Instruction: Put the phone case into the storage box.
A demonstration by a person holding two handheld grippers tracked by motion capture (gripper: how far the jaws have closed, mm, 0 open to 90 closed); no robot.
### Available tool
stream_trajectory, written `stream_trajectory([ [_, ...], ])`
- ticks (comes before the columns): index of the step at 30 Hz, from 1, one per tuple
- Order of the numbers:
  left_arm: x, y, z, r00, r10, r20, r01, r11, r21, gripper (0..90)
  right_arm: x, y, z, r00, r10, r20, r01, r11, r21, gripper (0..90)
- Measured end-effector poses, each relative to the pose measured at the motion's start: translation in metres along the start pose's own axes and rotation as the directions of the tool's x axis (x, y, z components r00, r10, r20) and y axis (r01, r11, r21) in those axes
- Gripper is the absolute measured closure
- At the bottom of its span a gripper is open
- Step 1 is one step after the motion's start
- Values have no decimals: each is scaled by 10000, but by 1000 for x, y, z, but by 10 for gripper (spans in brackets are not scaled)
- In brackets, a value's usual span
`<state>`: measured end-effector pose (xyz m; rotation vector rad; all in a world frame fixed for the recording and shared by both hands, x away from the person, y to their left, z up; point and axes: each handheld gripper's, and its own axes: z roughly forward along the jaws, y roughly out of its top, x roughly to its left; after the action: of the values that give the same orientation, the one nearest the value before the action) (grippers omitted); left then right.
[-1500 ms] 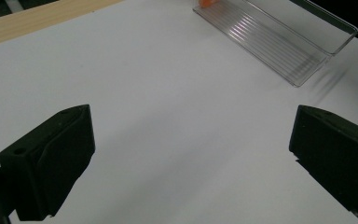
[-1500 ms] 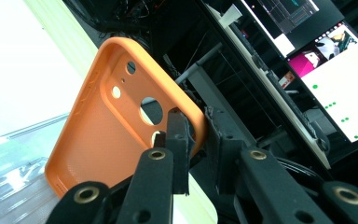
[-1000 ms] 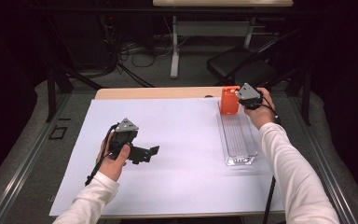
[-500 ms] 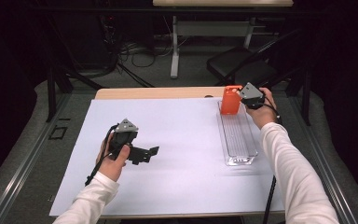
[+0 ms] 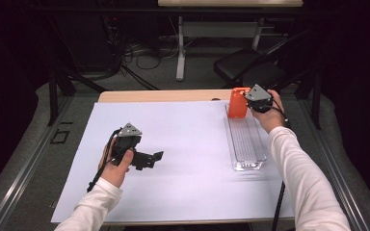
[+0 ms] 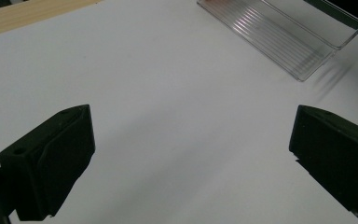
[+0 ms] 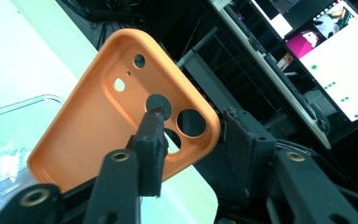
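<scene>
An orange phone case [image 5: 237, 103] hangs upright over the far end of a clear plastic tray [image 5: 245, 139]. My right gripper [image 5: 249, 103] is shut on the case's edge near the camera holes. In the right gripper view the case [image 7: 112, 126] shows its inner side, pinched by my right gripper [image 7: 192, 117], with the tray [image 7: 9, 121] below it. My left gripper [image 5: 155, 160] rests low over the white sheet [image 5: 188, 130] at the left, open and holding nothing. In the left gripper view the left gripper [image 6: 191, 154] has its jaws wide apart, and the tray [image 6: 284, 32] lies beyond them.
The white sheet covers most of a wooden table [image 5: 164, 96]. A black chair [image 5: 250, 72] and cables stand on the floor behind the table. A lit monitor [image 7: 335, 60] is visible in the right gripper view.
</scene>
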<state>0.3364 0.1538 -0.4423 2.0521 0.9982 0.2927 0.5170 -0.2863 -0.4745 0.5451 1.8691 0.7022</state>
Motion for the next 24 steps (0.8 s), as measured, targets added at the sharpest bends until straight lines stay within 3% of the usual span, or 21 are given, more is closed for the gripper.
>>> stream_trajectory([
  [11, 1, 0, -1, 10000, 49, -21, -49, 10000, 65, 4, -2, 0, -5, 9987, 489, -122, -489, 9988, 11, 449],
  [24, -1, 1, 0, 10000, 37, 32, -37, 10000, 7, 4, 0, 7, -8, 9995, 291, 96, -293, 9994, 186, 417],
])
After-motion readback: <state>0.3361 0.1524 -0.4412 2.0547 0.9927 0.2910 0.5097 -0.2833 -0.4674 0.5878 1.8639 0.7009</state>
